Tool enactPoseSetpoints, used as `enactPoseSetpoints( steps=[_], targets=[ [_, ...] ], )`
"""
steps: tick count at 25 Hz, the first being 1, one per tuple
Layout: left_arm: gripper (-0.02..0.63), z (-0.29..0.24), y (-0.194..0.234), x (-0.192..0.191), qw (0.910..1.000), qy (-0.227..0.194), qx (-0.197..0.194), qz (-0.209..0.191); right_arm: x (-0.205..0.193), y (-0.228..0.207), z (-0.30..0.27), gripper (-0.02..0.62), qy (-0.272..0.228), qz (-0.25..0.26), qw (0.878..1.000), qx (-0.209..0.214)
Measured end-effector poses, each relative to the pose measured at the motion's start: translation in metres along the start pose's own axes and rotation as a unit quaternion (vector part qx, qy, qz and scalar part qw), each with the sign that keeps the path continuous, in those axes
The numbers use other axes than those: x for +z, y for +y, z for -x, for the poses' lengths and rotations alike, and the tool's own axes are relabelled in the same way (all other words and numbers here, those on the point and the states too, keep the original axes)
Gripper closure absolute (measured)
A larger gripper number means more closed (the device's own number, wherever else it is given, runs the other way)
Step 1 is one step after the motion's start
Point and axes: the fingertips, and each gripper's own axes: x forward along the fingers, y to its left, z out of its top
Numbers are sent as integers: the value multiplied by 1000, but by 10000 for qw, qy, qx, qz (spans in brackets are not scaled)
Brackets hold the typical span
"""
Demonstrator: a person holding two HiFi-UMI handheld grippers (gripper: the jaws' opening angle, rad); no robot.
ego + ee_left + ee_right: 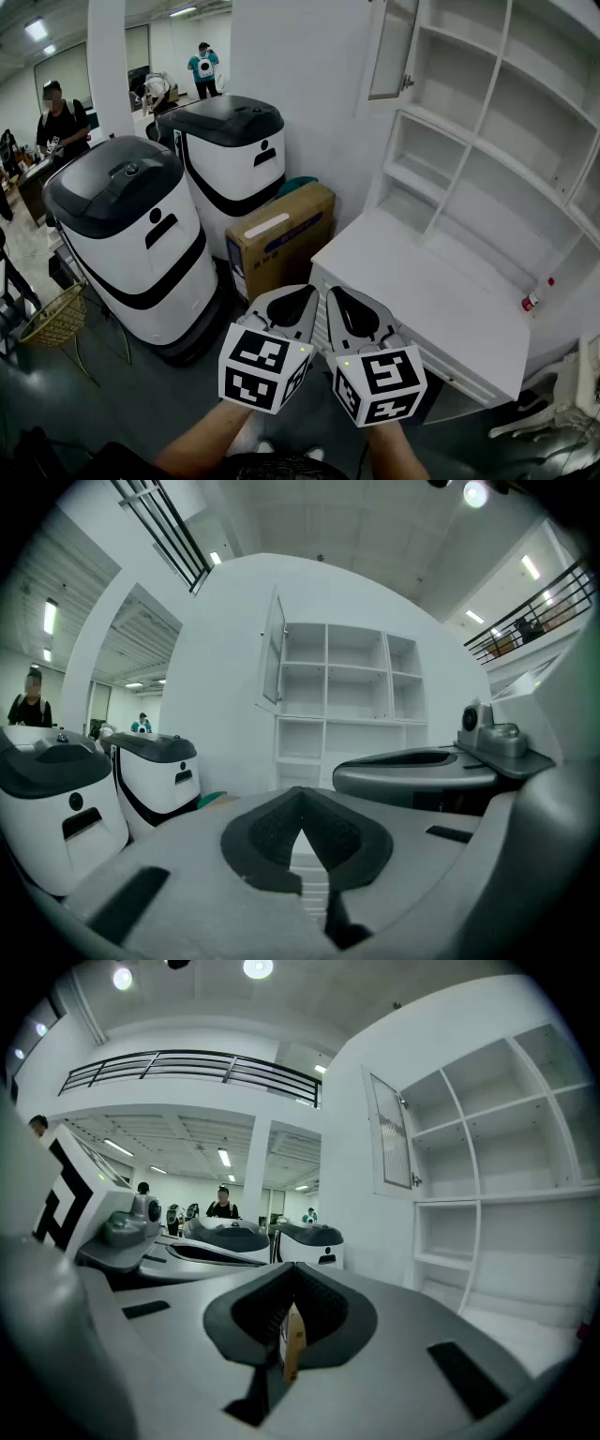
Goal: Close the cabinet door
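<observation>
1. Cabinet door (392, 47) stands swung open at the upper left of the white shelf cabinet (487, 159).
2. Two white-and-black robots (131, 244) stand left of it, beside a cardboard box (281, 239).
3. Left gripper (305, 295) and right gripper (337, 298), side by side before the counter (422, 291), both have jaws closed and empty.
4. Small red-capped bottle (534, 298) sits at the counter's right end.

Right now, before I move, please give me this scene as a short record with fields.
door: glass-paned white cabinet door, open, swung out at the upper left of the white shelf unit
left claw: shut, empty, not touching the door
right claw: shut, empty, beside the left claw
counter: white counter, small bottle with a red cap near its right end
floor: brown cardboard box beside two white machines with black lids
</observation>
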Motion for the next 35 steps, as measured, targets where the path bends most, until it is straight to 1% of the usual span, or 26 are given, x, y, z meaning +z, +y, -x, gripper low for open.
enactPoseSetpoints(
  steps=[6, 17, 26, 31, 35],
  targets=[
    [595, 16, 14, -2, 10000, -30, -26, -7, -1, 20, -6, 574, 78, -55, 10000, -16],
    [595, 39, 47, 0, 10000, -75, 3, -56, 6, 54, -23, 574, 36, -90, 9999, 35],
    [595, 30, 61, 7, 9998, -152, 104, -67, 11, 45, -39, 574, -68, -92, 9999, 55],
    [595, 8, 67, 7, 9998, -131, 111, -114, 7, 29, -57, 574, -92, -98, 9999, 89],
    [595, -23, 77, 13, 9997, -149, 109, -128, 10, 6, -80, 574, -131, -58, 9999, 81]
  ],
)
